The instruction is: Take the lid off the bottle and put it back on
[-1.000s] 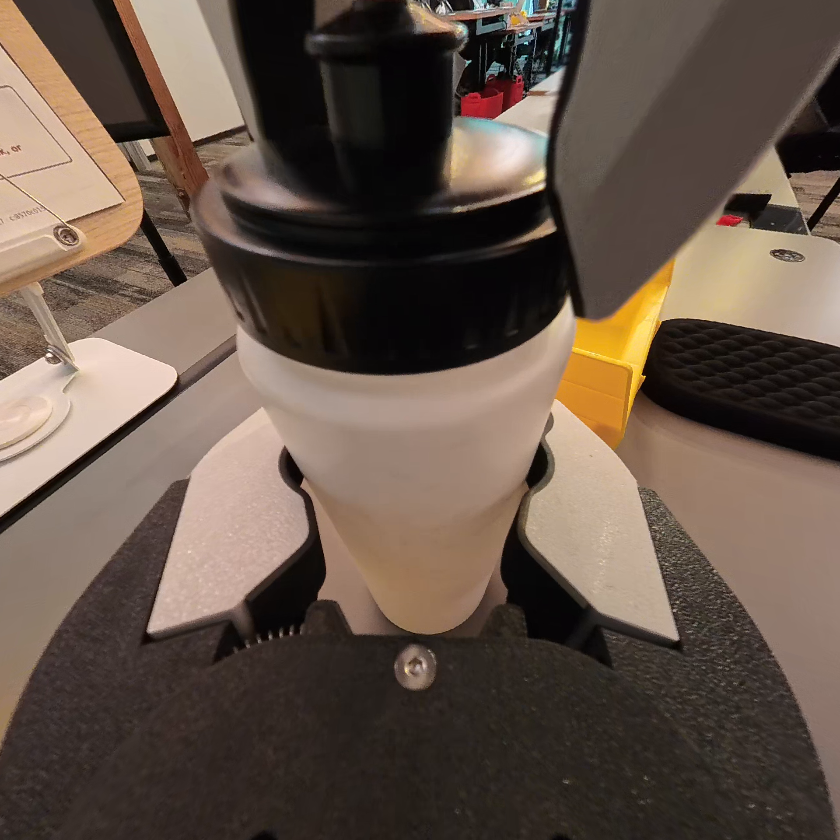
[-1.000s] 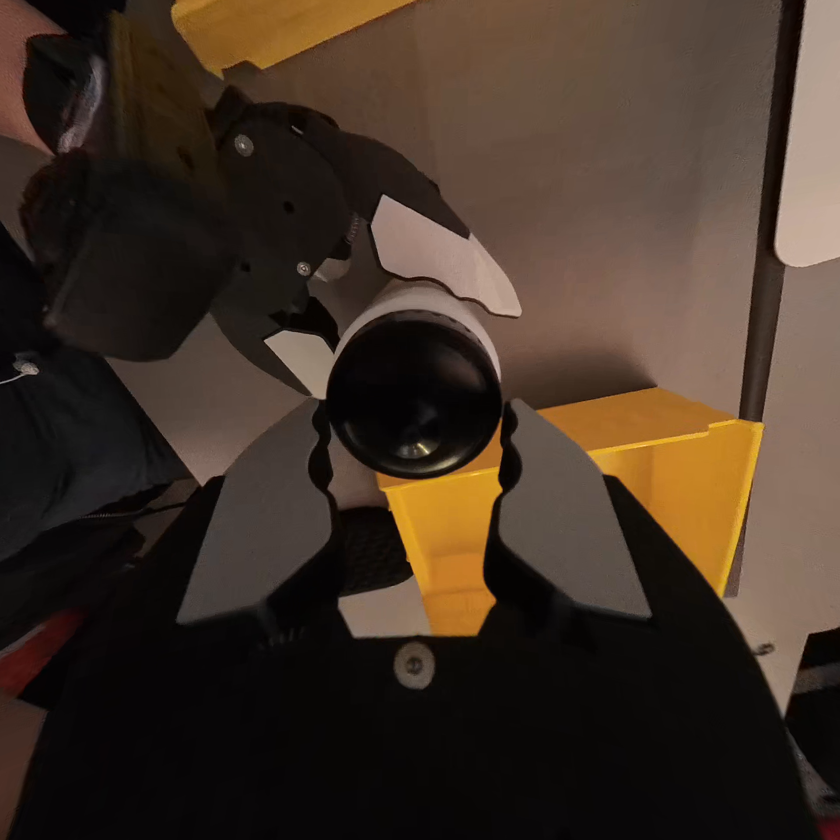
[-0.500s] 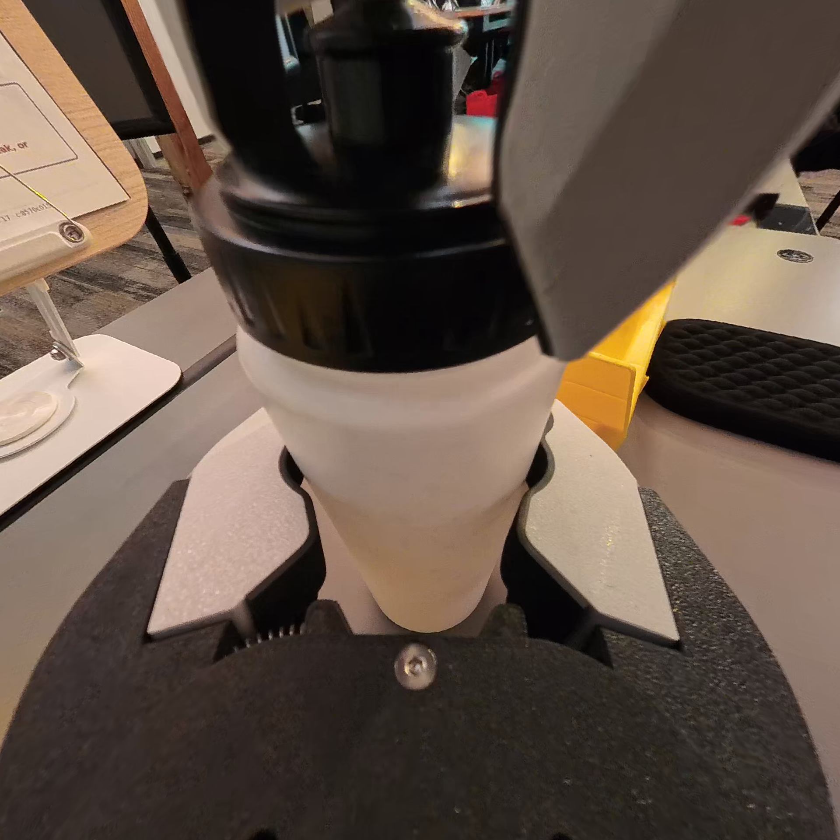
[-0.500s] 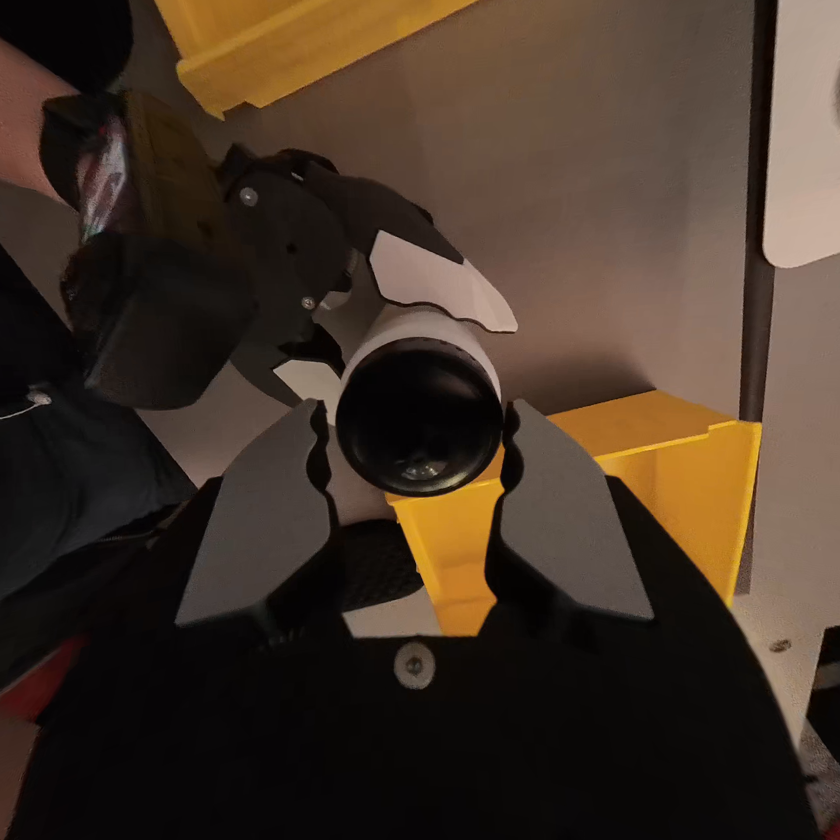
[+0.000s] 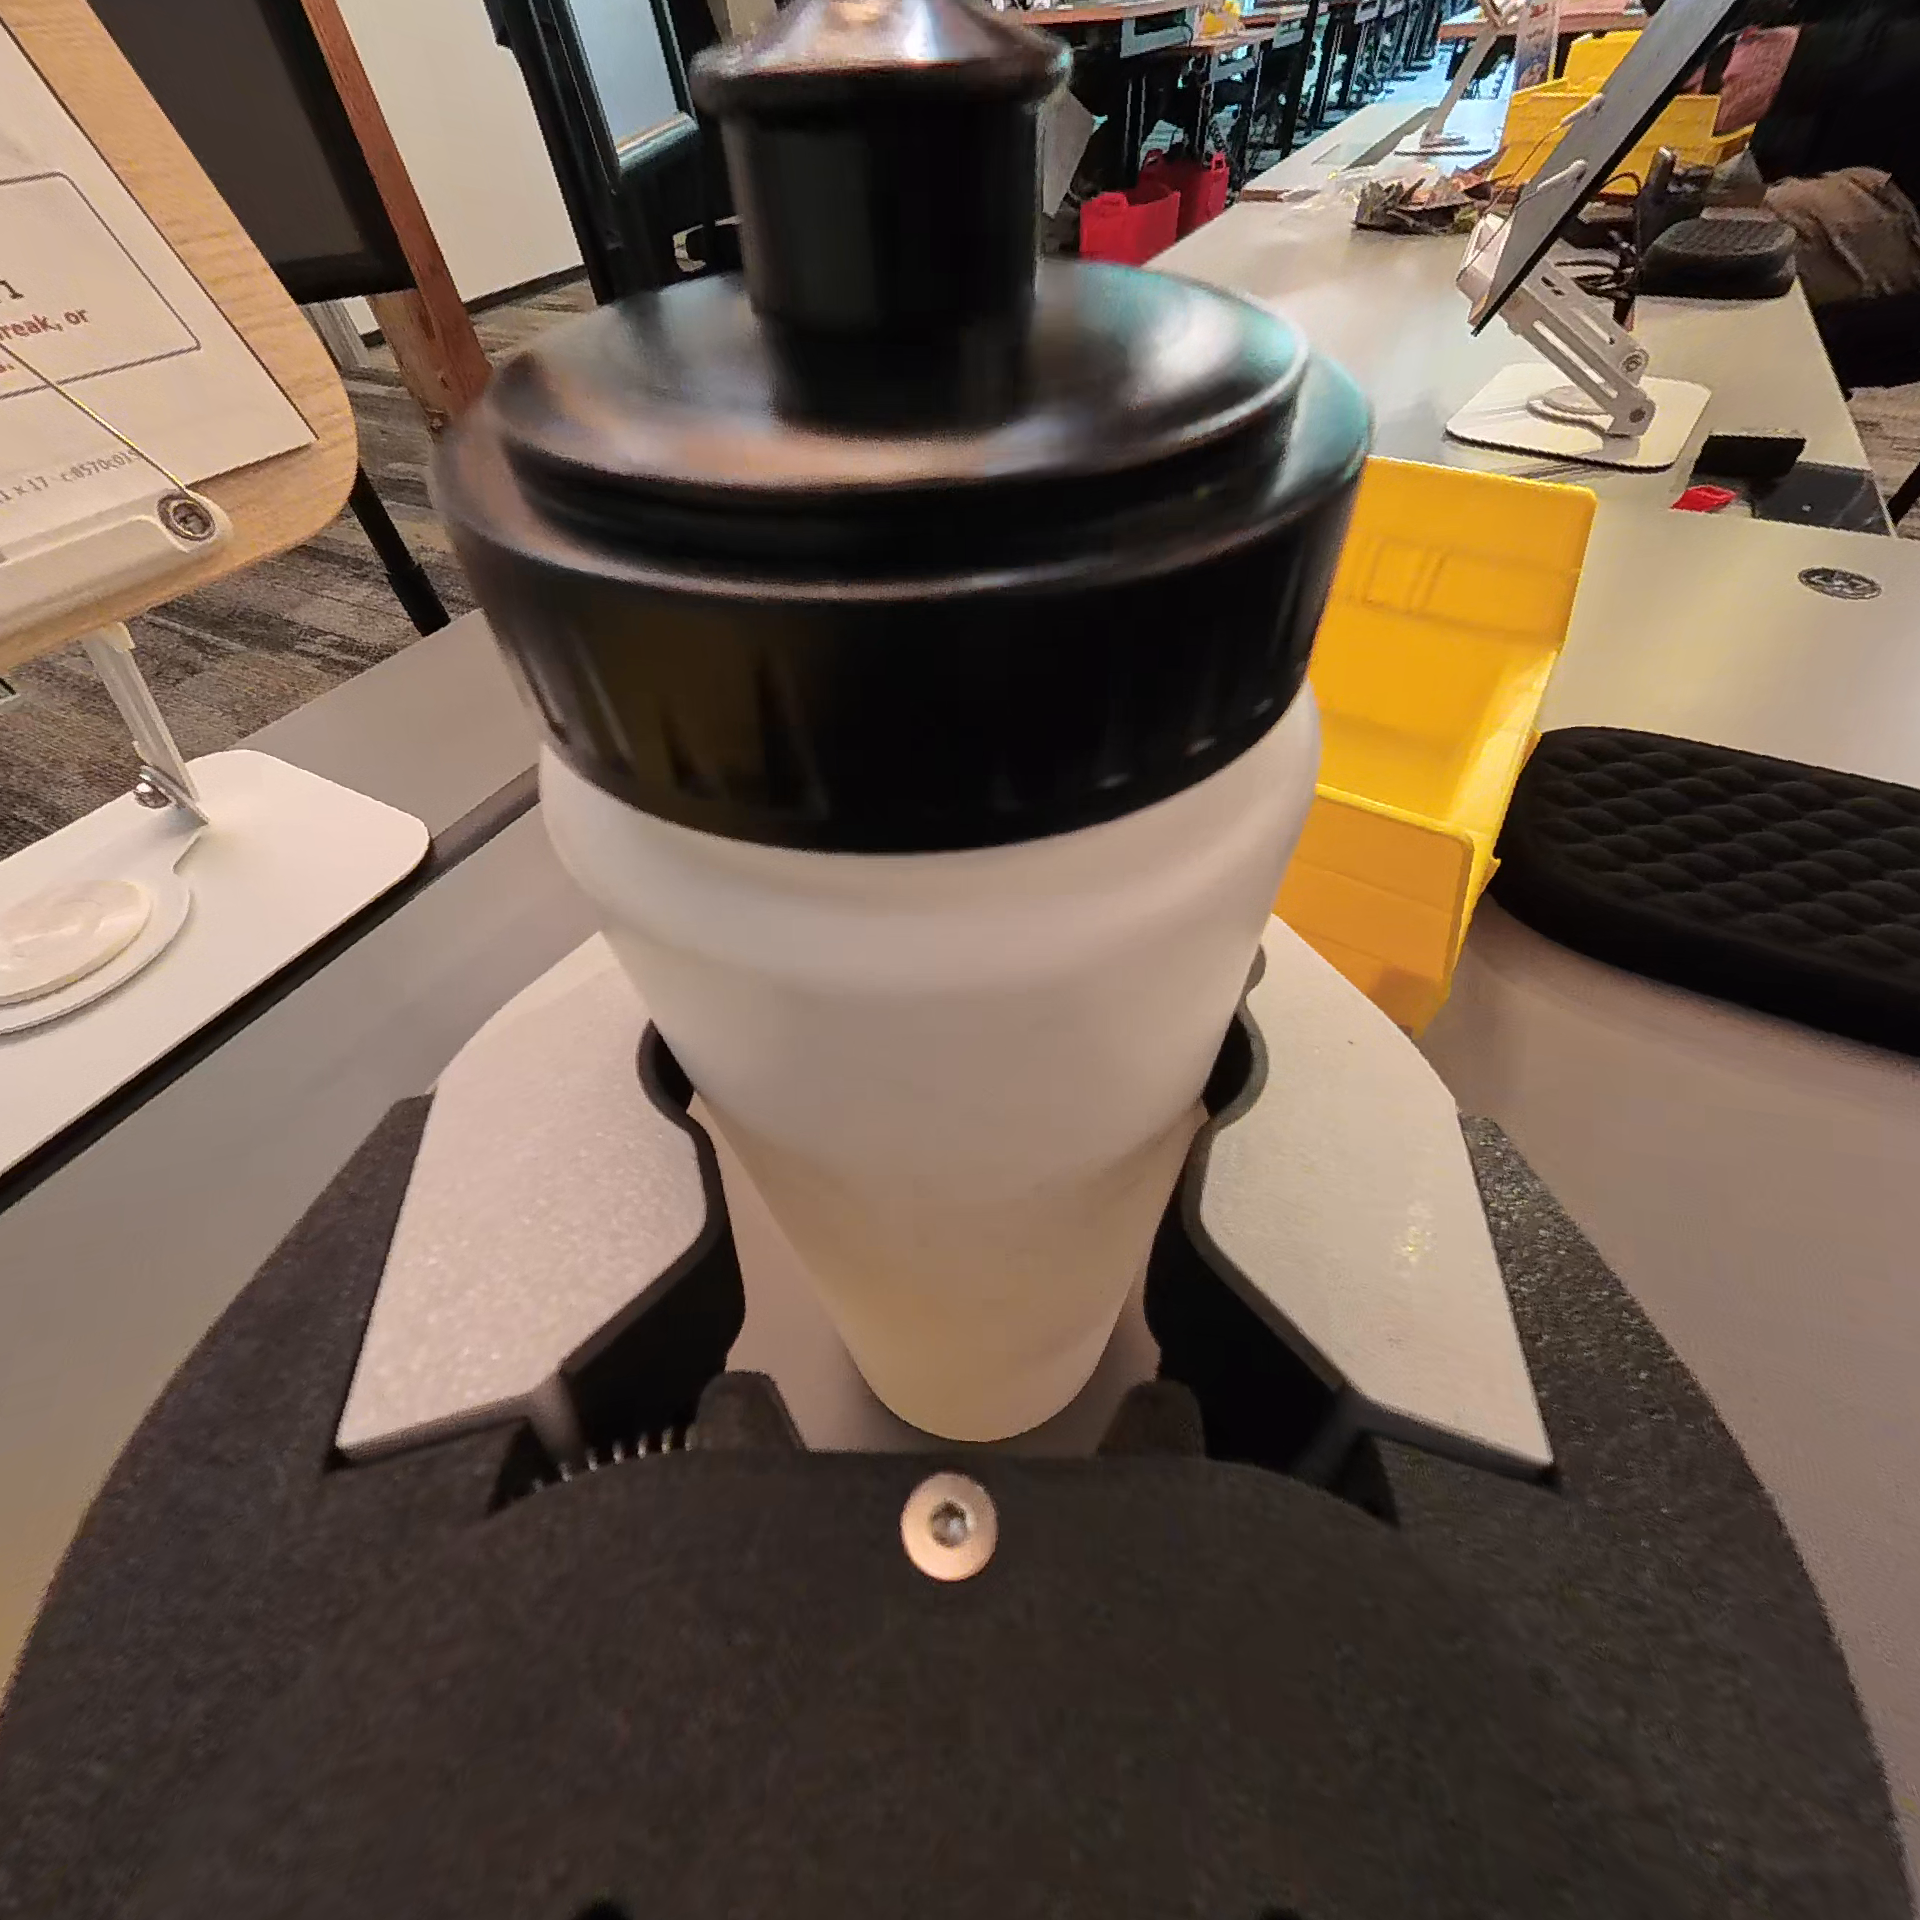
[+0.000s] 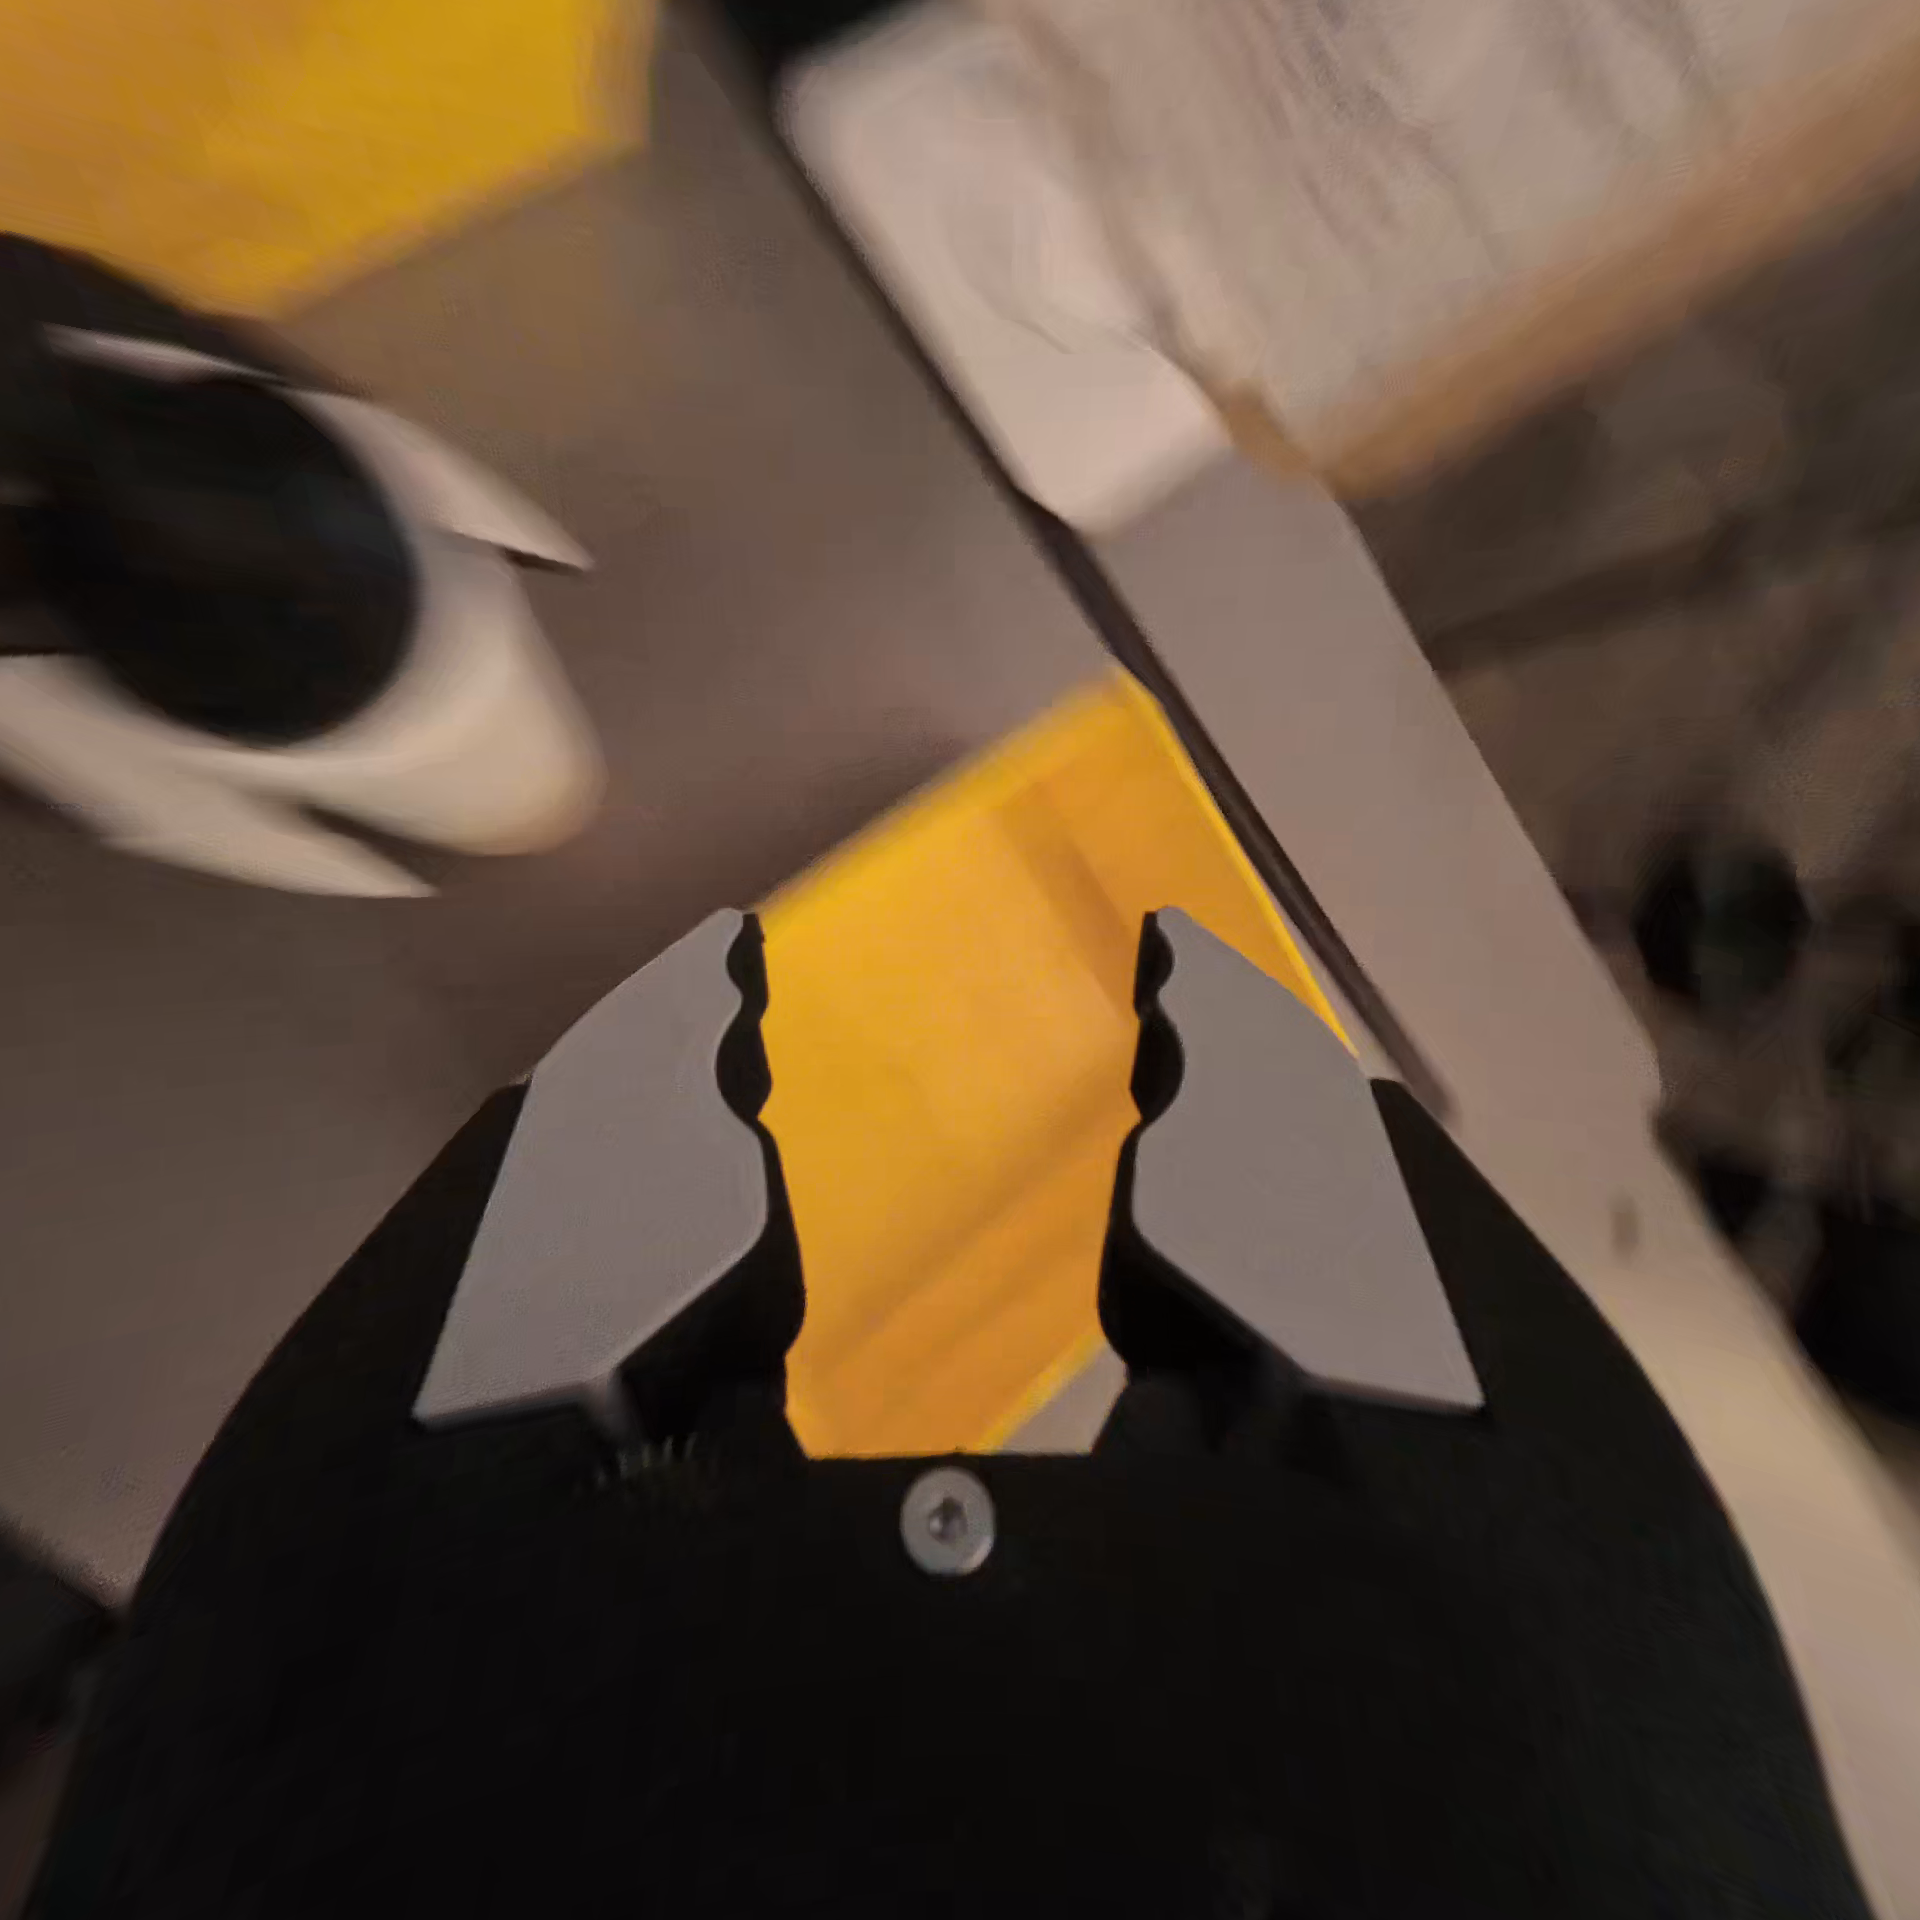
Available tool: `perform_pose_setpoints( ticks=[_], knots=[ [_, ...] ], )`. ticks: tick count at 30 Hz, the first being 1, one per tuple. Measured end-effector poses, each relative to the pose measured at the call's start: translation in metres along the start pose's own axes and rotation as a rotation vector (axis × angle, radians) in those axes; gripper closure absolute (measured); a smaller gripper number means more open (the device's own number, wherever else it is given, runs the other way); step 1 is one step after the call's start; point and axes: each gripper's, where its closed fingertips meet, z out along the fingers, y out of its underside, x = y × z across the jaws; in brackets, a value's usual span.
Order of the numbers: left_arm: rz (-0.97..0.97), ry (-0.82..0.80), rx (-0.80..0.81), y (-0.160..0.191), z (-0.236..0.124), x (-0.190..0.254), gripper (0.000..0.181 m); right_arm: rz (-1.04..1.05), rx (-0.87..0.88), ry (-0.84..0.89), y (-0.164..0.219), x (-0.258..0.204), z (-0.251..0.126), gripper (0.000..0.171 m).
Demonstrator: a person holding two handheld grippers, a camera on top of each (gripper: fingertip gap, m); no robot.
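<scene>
bottle: white body [image 5: 935,1039], upright, held low down by left gripper [image 5: 948,1195]; base sits between the fingers [image 5: 540,1226], just above the grey counter [image 5: 1714,1247].
lid: black screw cap w/ pull spout [image 5: 894,582], seated on bottle neck; looks level, no gap seen on the near side.
left fingers: closed on the bottle body, both touching its sides.
right gripper: [image 6: 948,1039] fingers apart, nothing between them, only the yellow bin [image 6: 935,1195] showing behind. Well apart from the lid; bottle + left gripper sit at far left of the right wrist view [image 6: 260,623].
task state: my guess, can't say if the lid is pre-removal or already back on; tightness can't be judged from the frames.
risk 1: grip is low on a tapering body w/ a heavy cap up top, so twisting torque could spin or tilt the bottle in the left fingers.
risk 2: if lid is only part-threaded, it may sit crooked or pop off when moved.
risk 3: yellow bin [image 5: 1434,748] just beside the bottle; a wide swing of the right gripper could knock it.
hard to see: right wrist view heavily motion-blurred, edges smeared. Lid's back side + threads hidden. Bottle base cut off by the gripper body. Black pad [image 5: 1714,883] at right partly out of frame.
</scene>
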Motion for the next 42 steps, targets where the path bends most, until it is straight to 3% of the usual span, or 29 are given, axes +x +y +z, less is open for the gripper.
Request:
perform_pose_setpoints(
  ticks=[2,4,9,12,21,29,32,34,35,36,38,40,42],
  knots=[
    [-0.003,-0.001,0.002,0.000,0.001,0.000,0.083,0.281,-0.168,0.219,0.088,0.066,0.005,0.103],
    [-0.004,-0.003,0.004,-0.001,0.001,-0.001,0.083,0.470,-0.261,0.156,0.156,0.073,0.023,0.104],
    [-0.004,-0.004,0.004,0.000,0.001,0.000,0.083,0.708,-0.393,0.043,0.241,0.059,0.066,0.116],
    [-0.004,-0.003,0.005,0.000,0.000,0.000,0.083,0.794,-0.362,-0.140,0.242,0.040,0.085,0.166],
    [-0.005,-0.001,0.008,0.000,0.000,0.000,0.083,0.970,-0.338,-0.125,0.262,0.073,0.088,0.167],
    [-0.005,0.003,0.018,-0.001,0.000,0.000,0.083,0.957,-0.365,-0.089,0.282,0.091,0.078,0.166],
    [-0.006,0.001,0.021,-0.001,0.000,0.000,0.083,0.858,-0.213,0.129,0.247,0.123,0.052,0.159],
    [-0.007,-0.001,0.023,-0.001,0.000,0.000,0.083,0.690,0.006,0.248,0.176,0.128,0.020,0.157],
    [-0.007,-0.003,0.024,-0.001,0.000,0.000,0.083,0.598,0.141,0.201,0.127,0.110,0.008,0.155],
    [-0.008,-0.005,0.026,-0.001,0.000,0.000,0.083,0.518,0.276,0.049,0.074,0.073,0.000,0.144],
    [-0.007,-0.009,0.026,-0.001,0.000,0.000,0.083,0.424,0.408,-0.293,-0.003,-0.010,-0.011,0.110],
    [-0.006,-0.015,0.024,-0.001,-0.001,0.000,0.083,0.359,0.260,-0.403,-0.032,-0.059,0.000,0.104],
    [-0.006,-0.024,0.021,-0.001,-0.001,0.000,0.083,0.249,0.160,-0.370,-0.049,-0.087,0.014,0.103]
  ],
)
